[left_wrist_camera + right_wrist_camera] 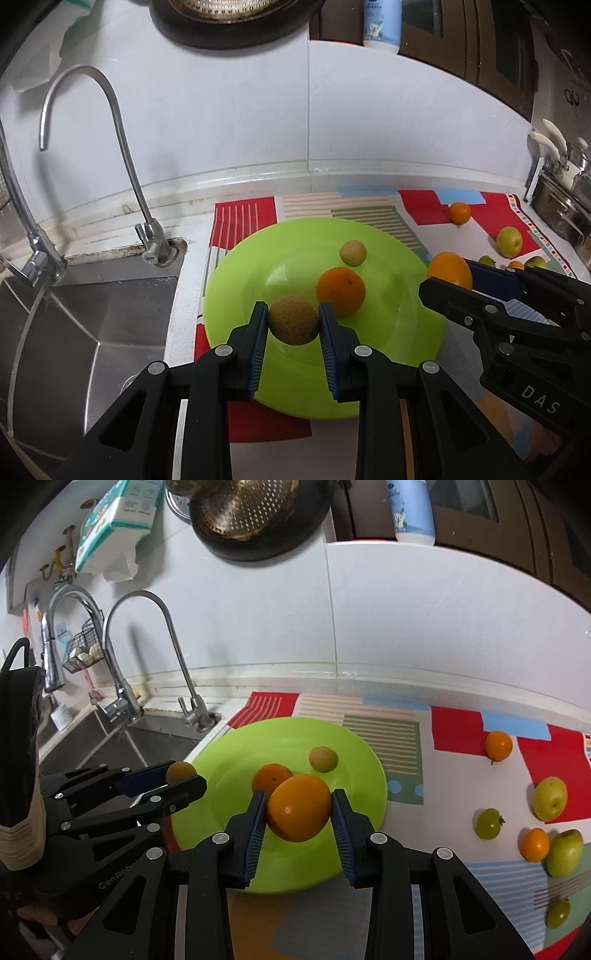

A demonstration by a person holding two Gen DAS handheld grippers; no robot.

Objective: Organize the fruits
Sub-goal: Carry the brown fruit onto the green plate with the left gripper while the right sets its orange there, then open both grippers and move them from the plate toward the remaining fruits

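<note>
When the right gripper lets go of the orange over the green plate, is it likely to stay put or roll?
The orange is round and smooth, so it will probably roll a little. The green plate dips toward its centre, which should keep it in. It may bump the orange already lying there. The right gripper pinches it at the sides only.

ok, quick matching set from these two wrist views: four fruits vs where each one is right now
Things:
1. brown speckled pear
2. large orange
3. small pale round fruit
4. small orange with a stem

Places:
A. lying on the patterned mat, off the plate
B. between the fingers of the right hand-held gripper
C. lying on the green plate, far side
D. between the fingers of the left hand-held gripper

Pairs: 1-D, 2-B, 3-C, 4-A
</note>
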